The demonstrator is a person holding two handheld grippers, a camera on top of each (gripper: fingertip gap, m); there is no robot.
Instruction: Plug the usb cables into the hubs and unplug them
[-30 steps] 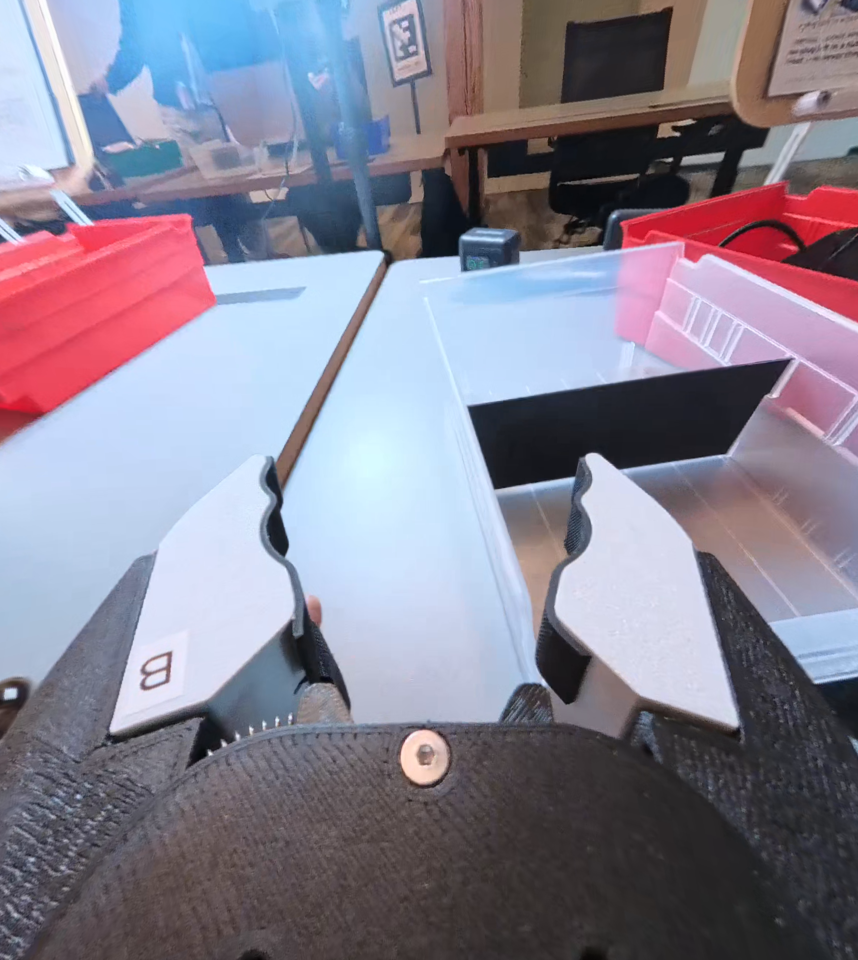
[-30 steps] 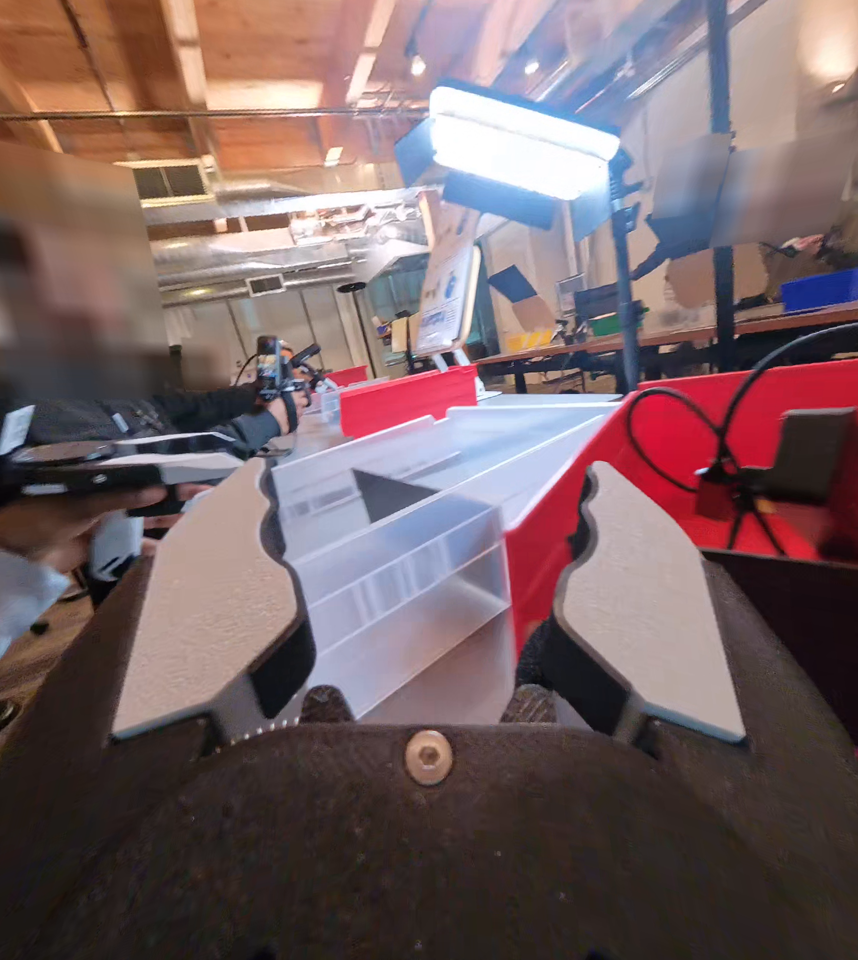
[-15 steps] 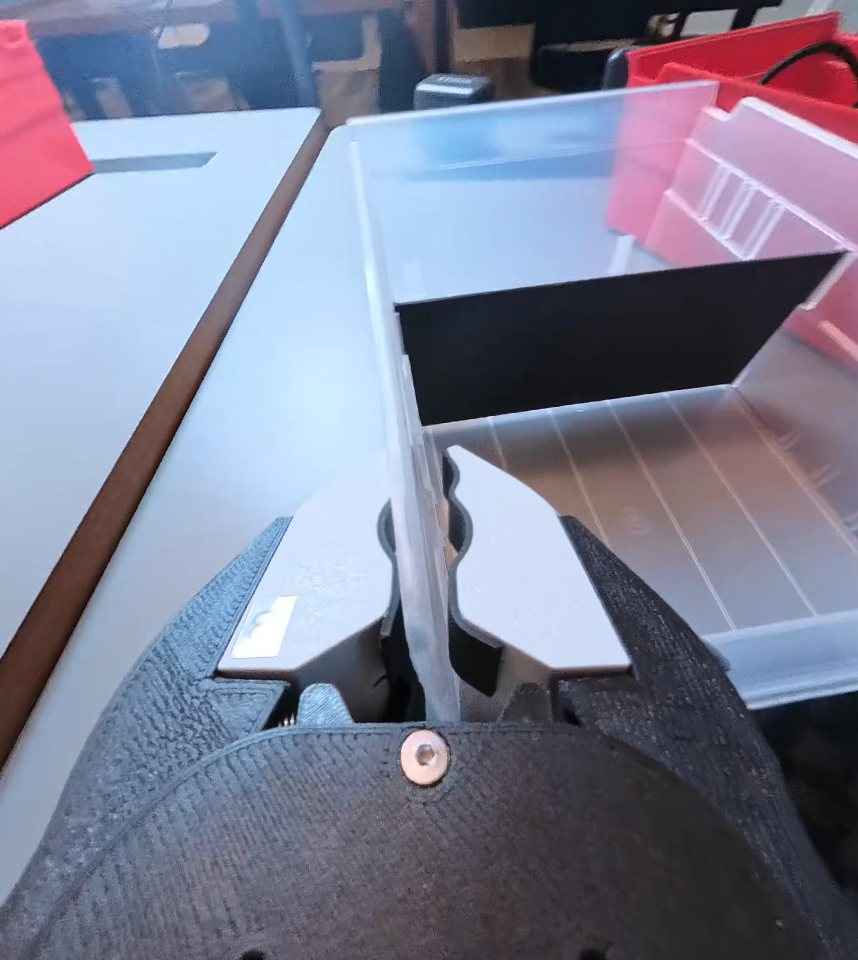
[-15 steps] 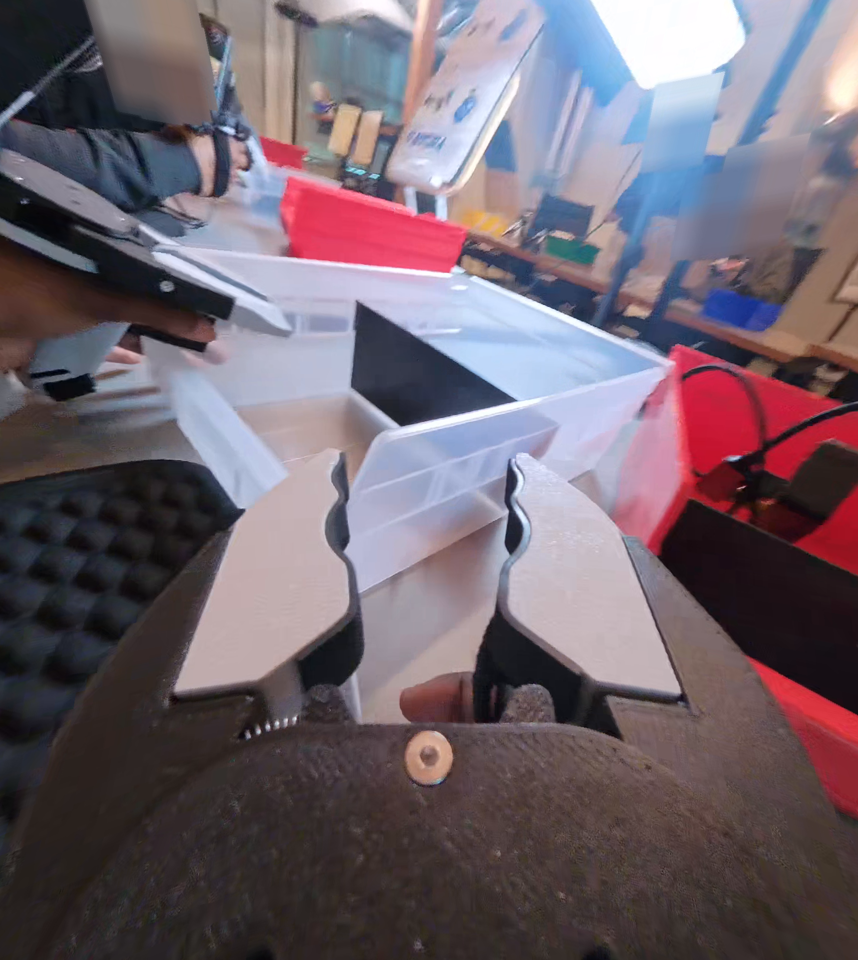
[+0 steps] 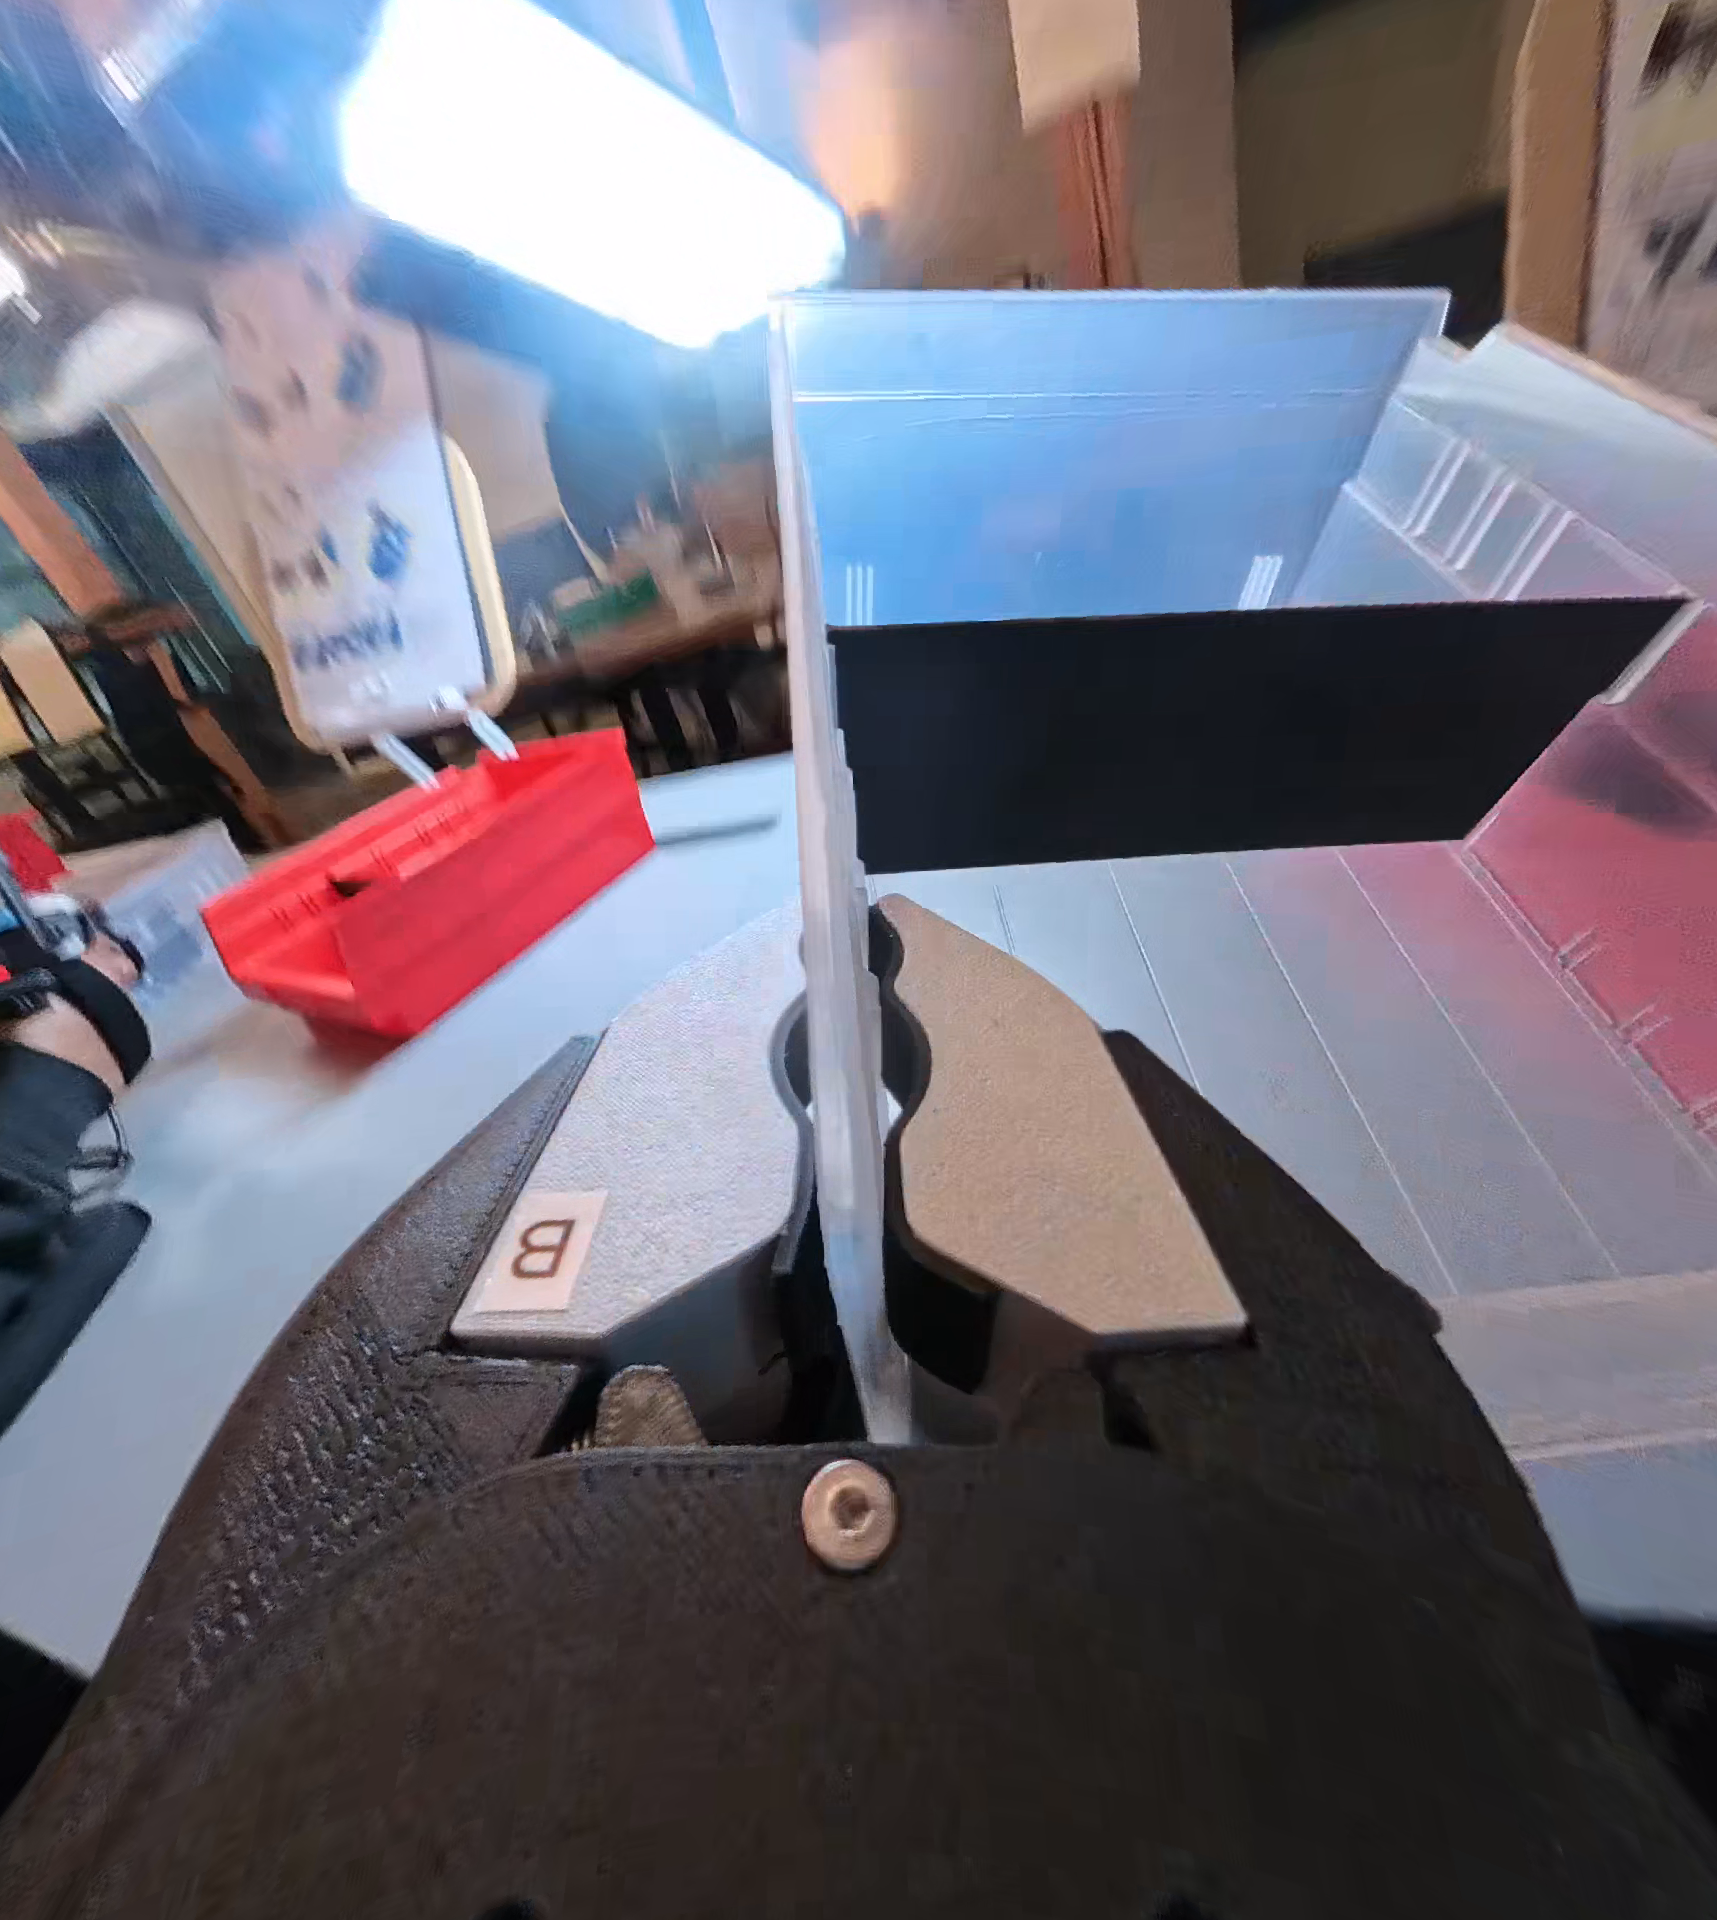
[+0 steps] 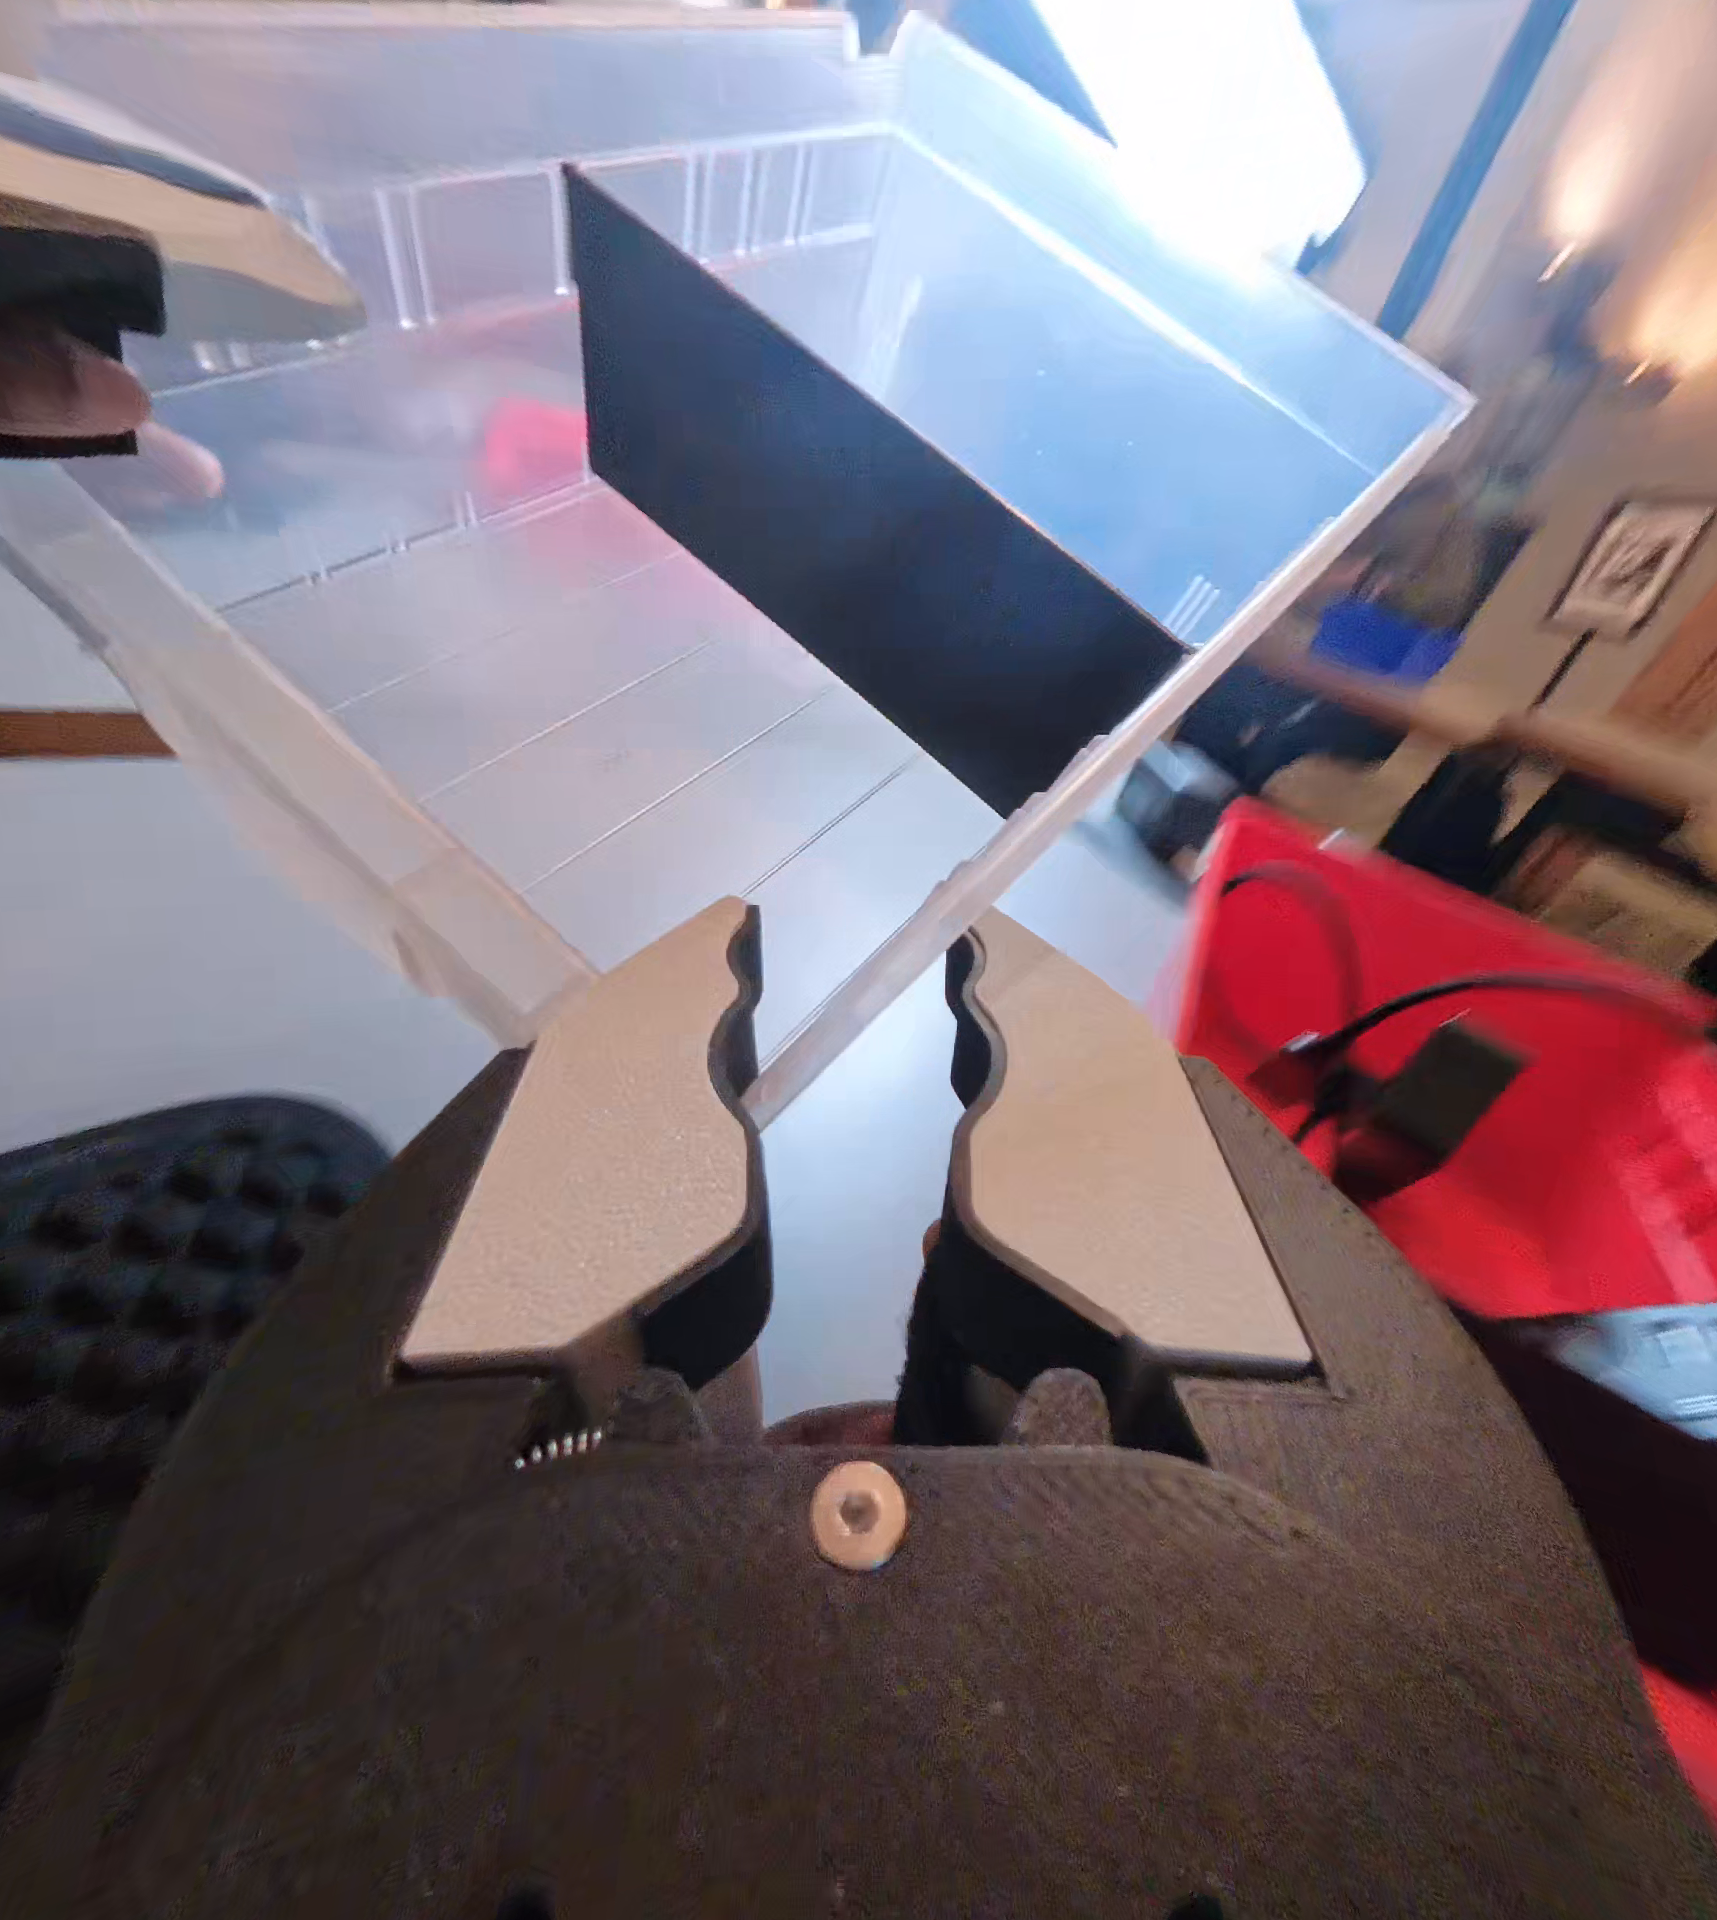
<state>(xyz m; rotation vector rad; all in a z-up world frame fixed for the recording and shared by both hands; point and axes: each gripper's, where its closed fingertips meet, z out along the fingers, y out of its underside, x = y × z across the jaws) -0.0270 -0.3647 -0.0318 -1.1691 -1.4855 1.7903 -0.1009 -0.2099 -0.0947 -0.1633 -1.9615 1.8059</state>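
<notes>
Setup step: left gripper (image 5: 849,997) clamped on clear plastic divided bin (image 5: 1353,1039) wall; right gripper (image 6: 854,997) half-open around opposite wall, seemingly unclamped. Next: close right.

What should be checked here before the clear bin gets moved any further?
1. Left gripper clamped on the clear bin's side wall: ok, its fingers are closed on the wall.
2. Right gripper holding the opposite wall: not ok, the fingers are apart with the wall edge between them, unclamped.
3. Bin compartments empty: ok, nothing lies on either side of the black divider.
4. Bin level: cannot tell, both views are tilted and blurred.
5. Cable and black hub inside the red bin: ok.
6. Cable plugged into the hub: cannot tell, too blurred.
</notes>
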